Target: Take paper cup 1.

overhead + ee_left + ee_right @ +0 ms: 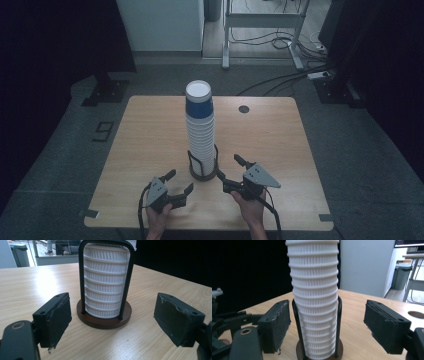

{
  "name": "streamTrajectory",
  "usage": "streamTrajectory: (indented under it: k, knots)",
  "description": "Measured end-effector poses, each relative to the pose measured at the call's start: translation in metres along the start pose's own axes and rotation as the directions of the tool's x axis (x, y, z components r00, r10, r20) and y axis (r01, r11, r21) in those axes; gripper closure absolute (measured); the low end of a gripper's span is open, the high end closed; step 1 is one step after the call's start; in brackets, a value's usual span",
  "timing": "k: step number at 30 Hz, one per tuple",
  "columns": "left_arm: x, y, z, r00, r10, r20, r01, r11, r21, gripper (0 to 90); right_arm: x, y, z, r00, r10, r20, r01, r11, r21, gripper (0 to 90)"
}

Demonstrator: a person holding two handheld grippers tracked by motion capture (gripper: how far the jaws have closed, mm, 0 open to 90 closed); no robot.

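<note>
You held both grippers [175, 183] [231, 172] spread and empty; the upright cup stack [200, 131] stood between them, nearer your right

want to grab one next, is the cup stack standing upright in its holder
Upright. The cup stack rises straight from the round holder, between its black wire loops, on the table.
</note>
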State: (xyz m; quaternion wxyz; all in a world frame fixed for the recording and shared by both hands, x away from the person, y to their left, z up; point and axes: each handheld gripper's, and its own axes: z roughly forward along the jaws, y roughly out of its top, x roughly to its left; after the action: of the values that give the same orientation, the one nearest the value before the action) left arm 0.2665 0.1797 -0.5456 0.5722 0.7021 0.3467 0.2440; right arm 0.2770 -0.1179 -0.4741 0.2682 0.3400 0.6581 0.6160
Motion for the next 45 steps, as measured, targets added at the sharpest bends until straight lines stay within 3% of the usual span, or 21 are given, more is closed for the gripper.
streamTrajectory:
  k: [27,45]
  knots:
    - [0.000,0.000,-0.001,0.9999,0.003,0.013,-0.003,1.0000,-0.001,14.2,0.004,0.072,0.010,0.9949,-0.061,-0.081,0.054,0.995,-0.078,13.0]
    - [0.000,0.000,0.000,0.9999,0.007,0.011,-0.007,1.0000,0.004,14.3,0.010,0.129,0.032,0.9870,-0.099,-0.127,0.085,0.989,-0.119,12.8]
